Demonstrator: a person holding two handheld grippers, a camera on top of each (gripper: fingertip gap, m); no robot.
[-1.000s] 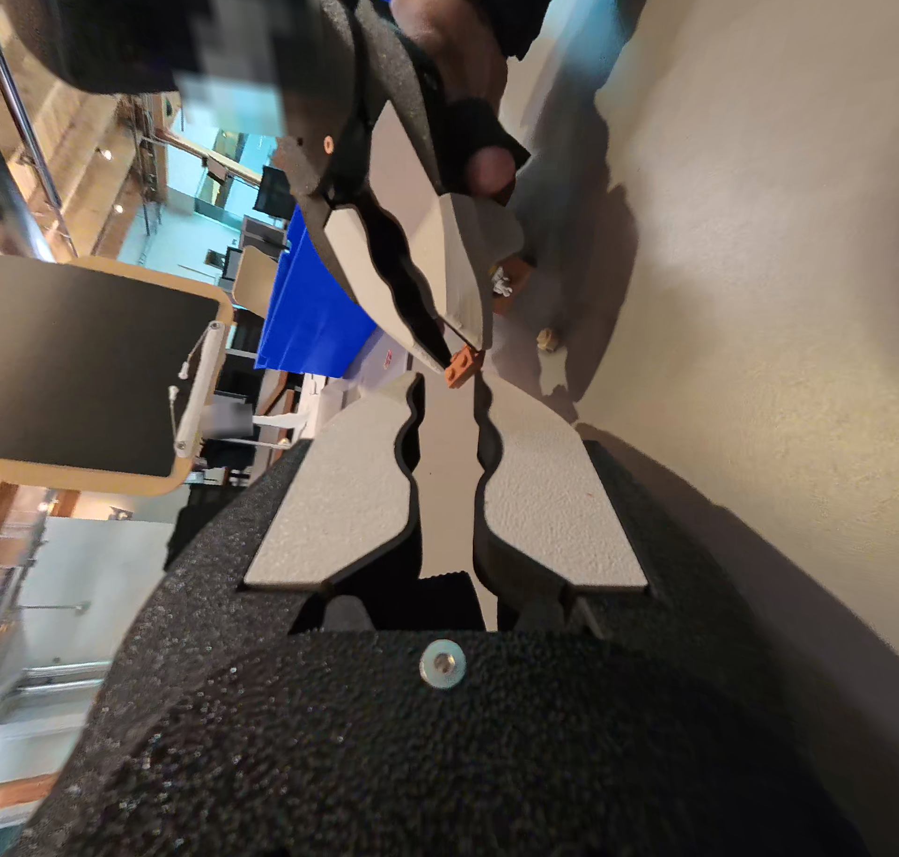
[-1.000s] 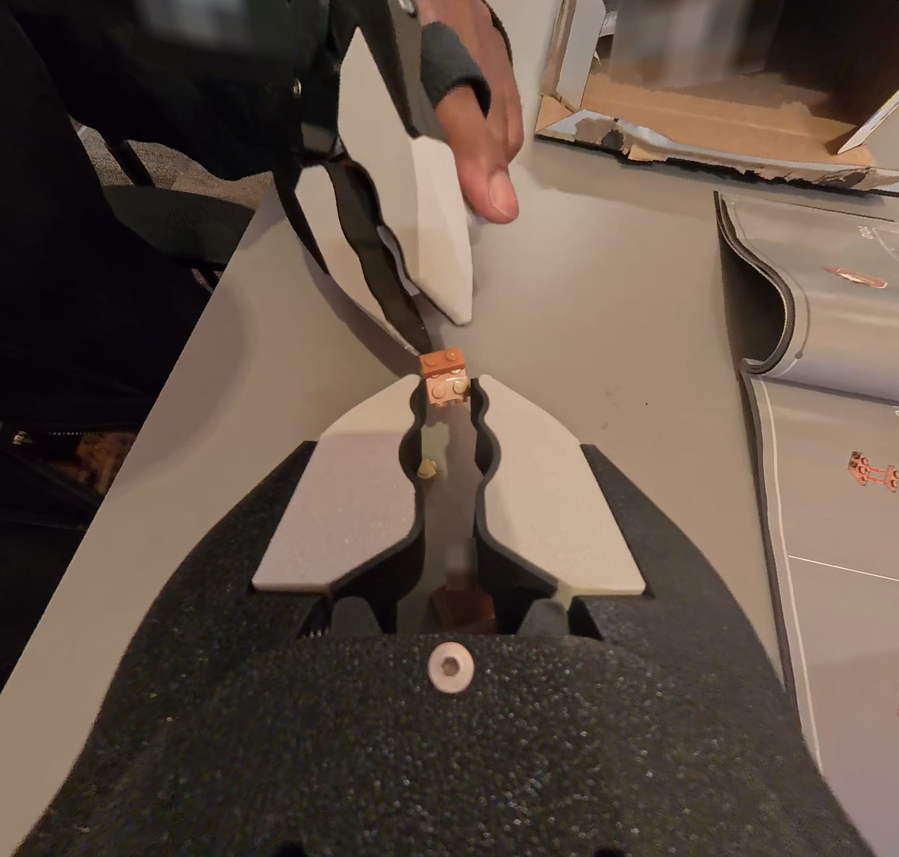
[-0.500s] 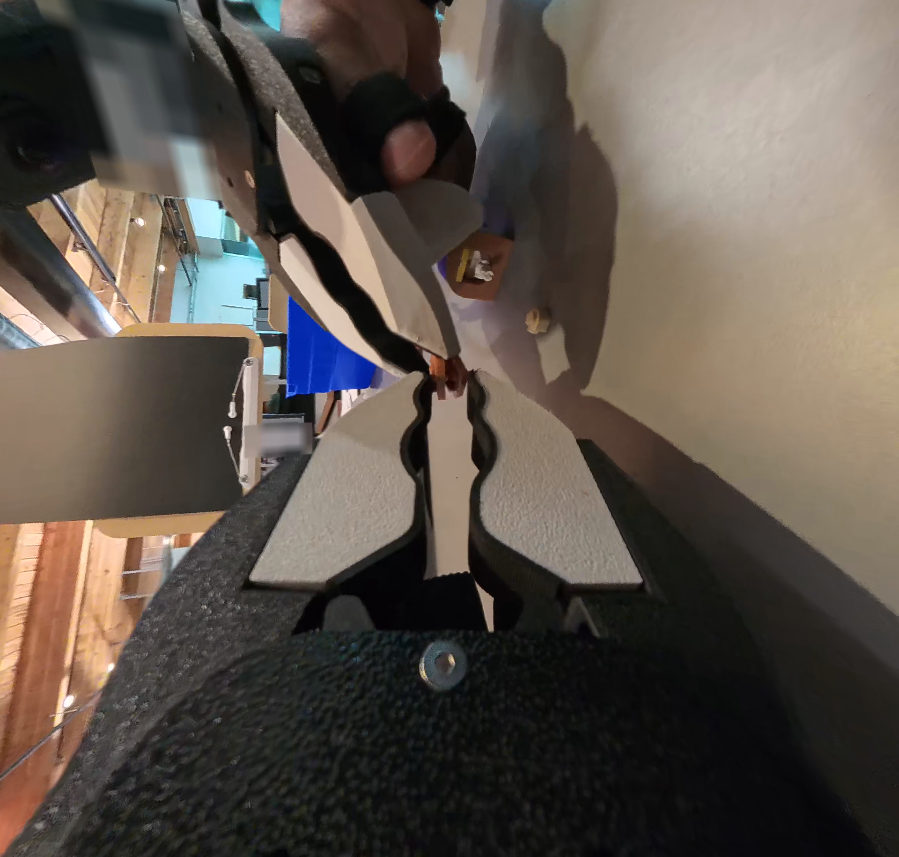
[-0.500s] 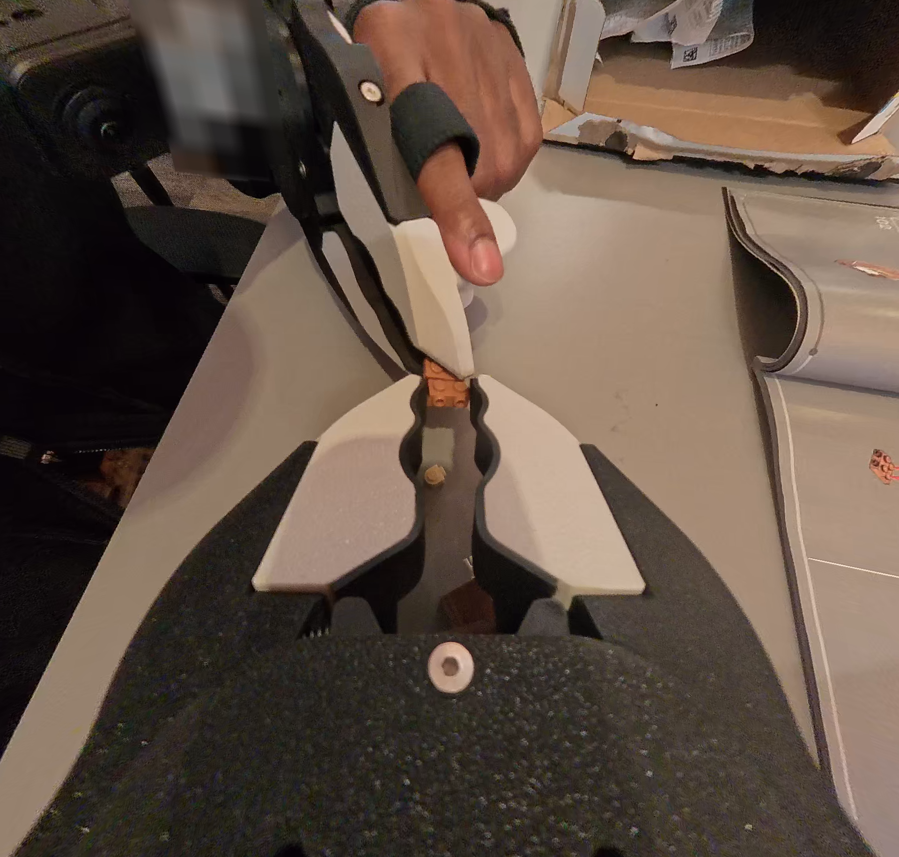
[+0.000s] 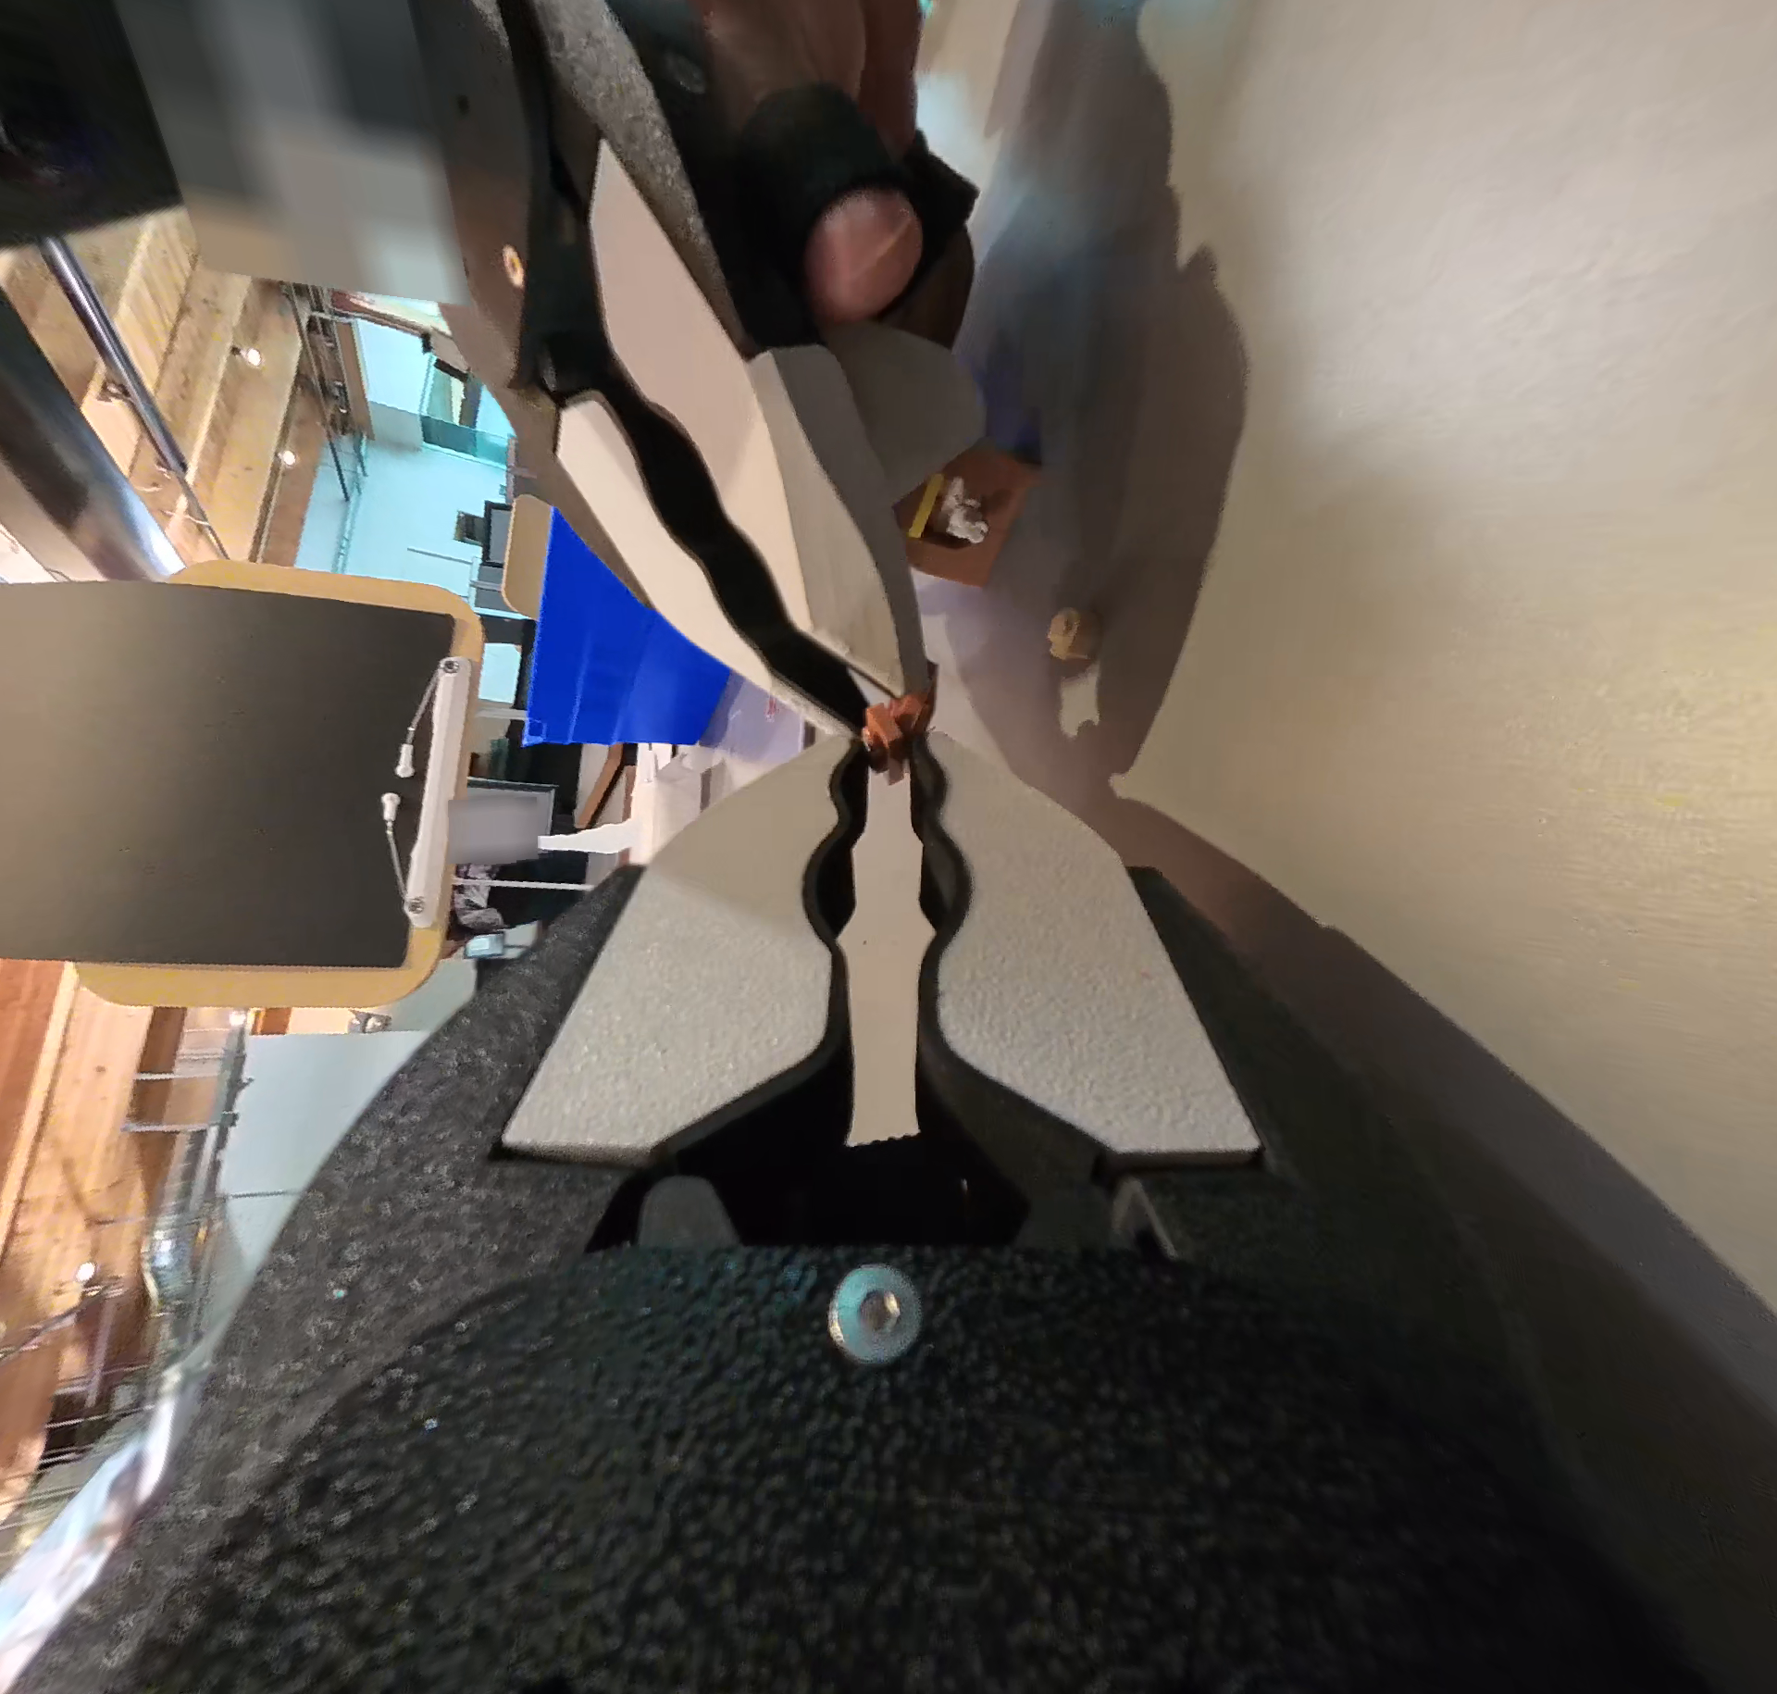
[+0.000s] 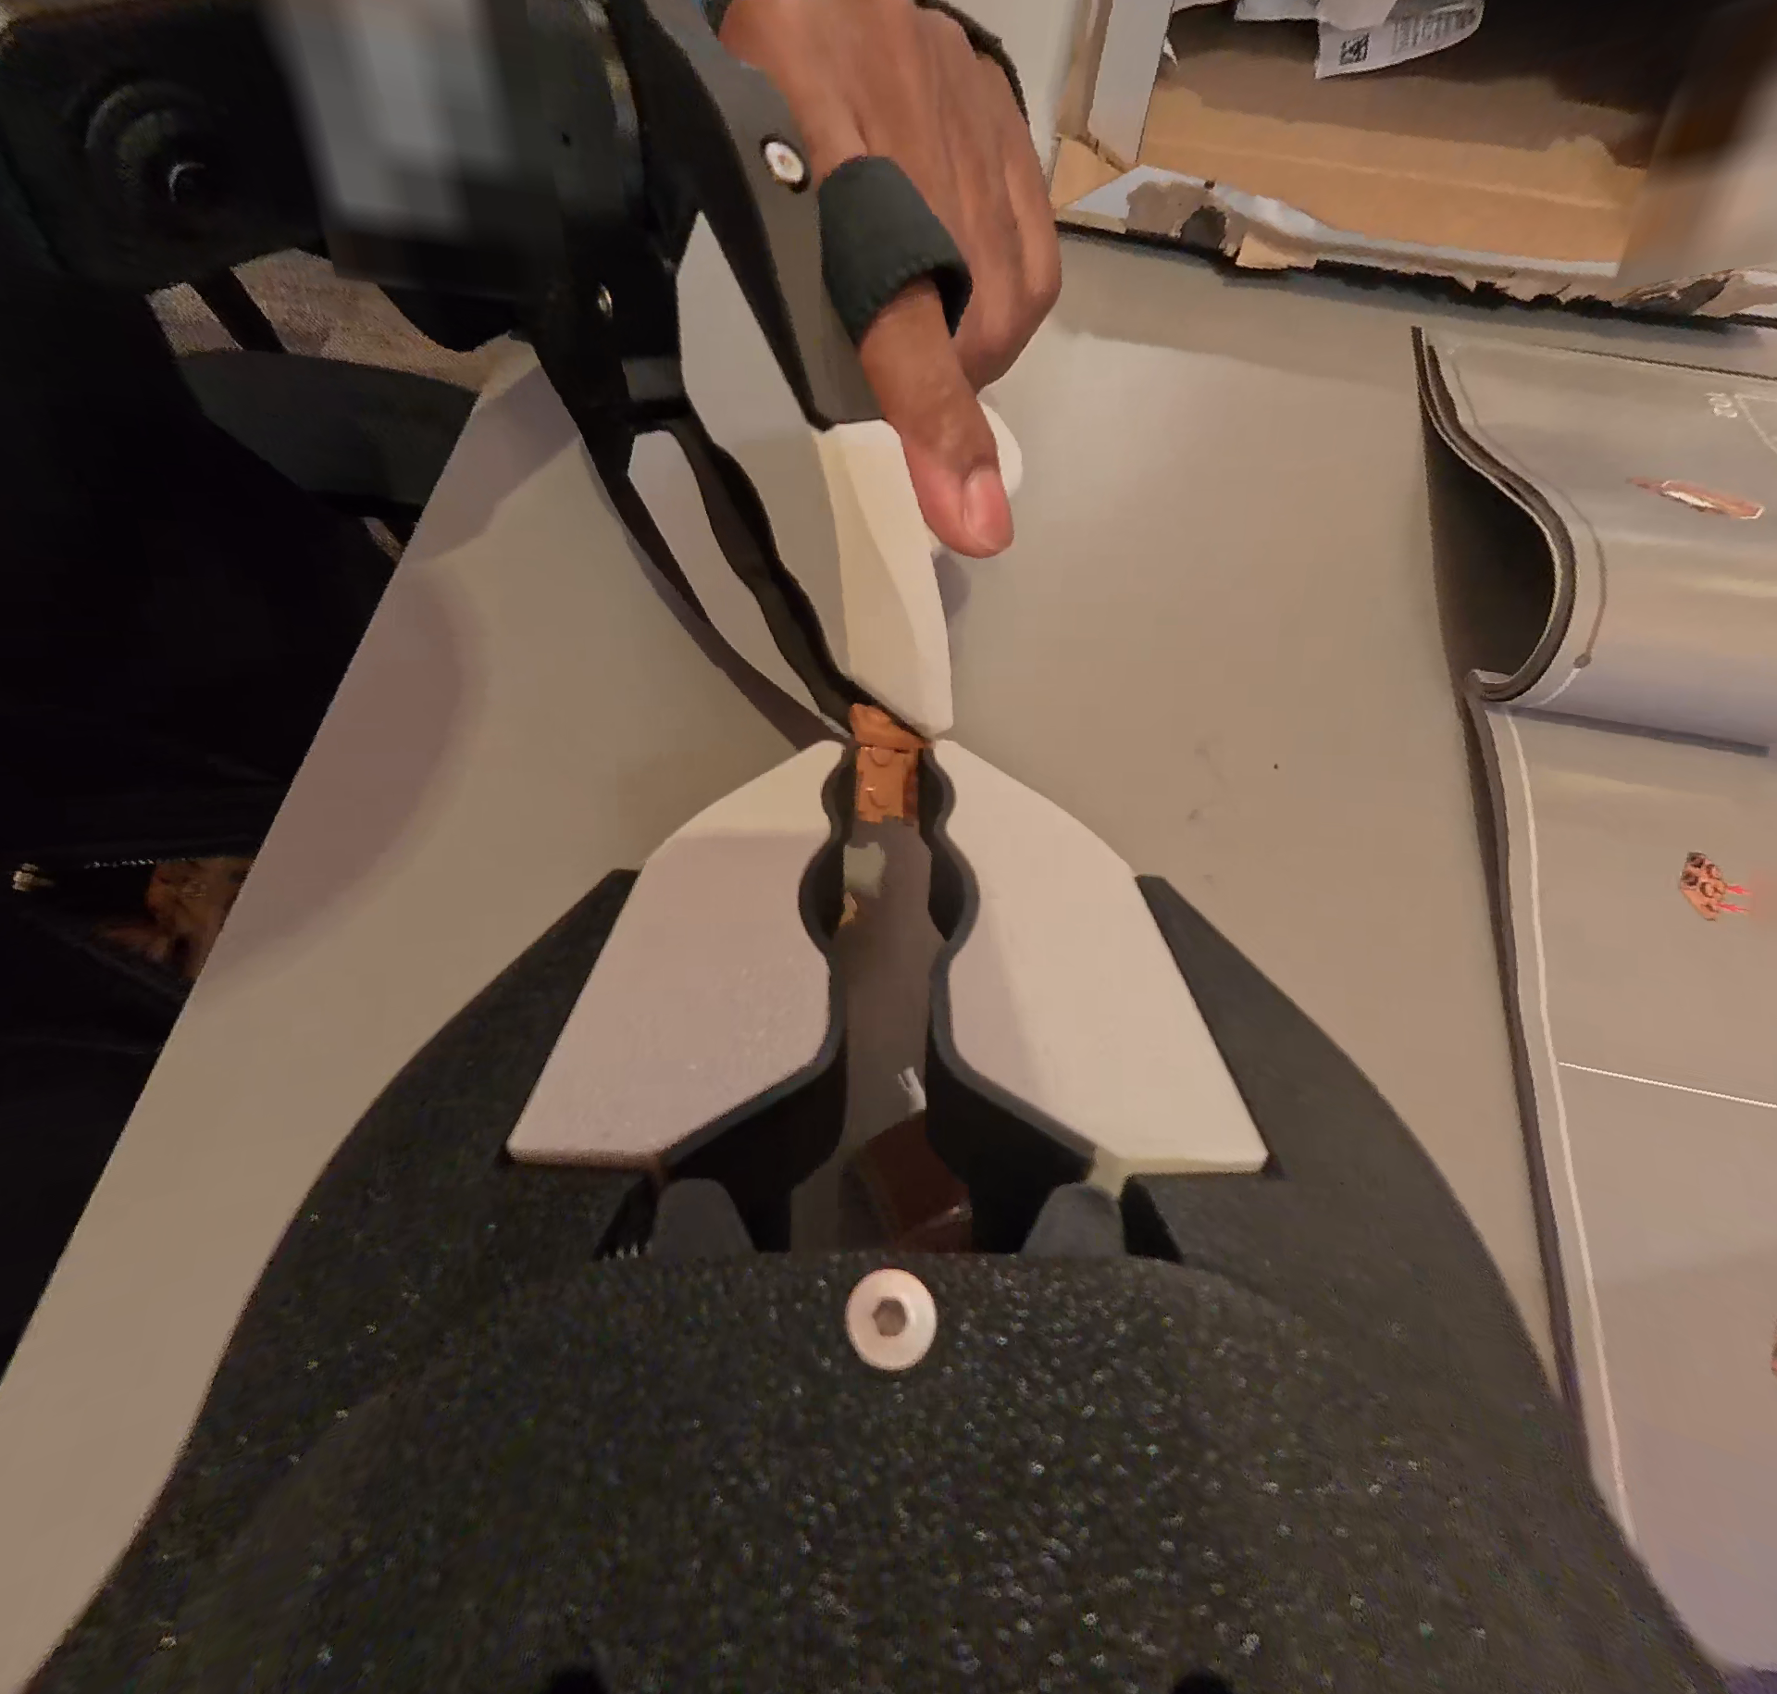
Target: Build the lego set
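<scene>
My two grippers meet tip to tip above the grey table [image 6: 1202, 686]. My right gripper [image 6: 880, 768] is shut on a small orange-tan studded brick [image 6: 880, 787], with both pads against its sides. My left gripper [image 5: 889, 755] is shut on a darker orange piece [image 5: 892, 725] at the brick's far end. In the right wrist view the left gripper [image 6: 880, 720] comes down from the upper left and pinches that orange piece [image 6: 873, 720]. In the left wrist view the right gripper [image 5: 880, 700] reaches in from the upper left. A hand [image 6: 923, 205] holds the left gripper.
A torn cardboard box [image 6: 1346, 157] stands at the table's back. A grey mat [image 6: 1635, 590] with small printed pictures lies at the right, its edge curled up. A brown piece [image 5: 971, 532] and a small tan piece [image 5: 1072, 633] lie on the table [image 5: 1490, 494]. Left and right tips are no more than a few centimetres apart.
The left gripper moved onto the end of the brick held by the right gripper and its pads closed on the orange piece. The right pads also narrowed on the brick.
</scene>
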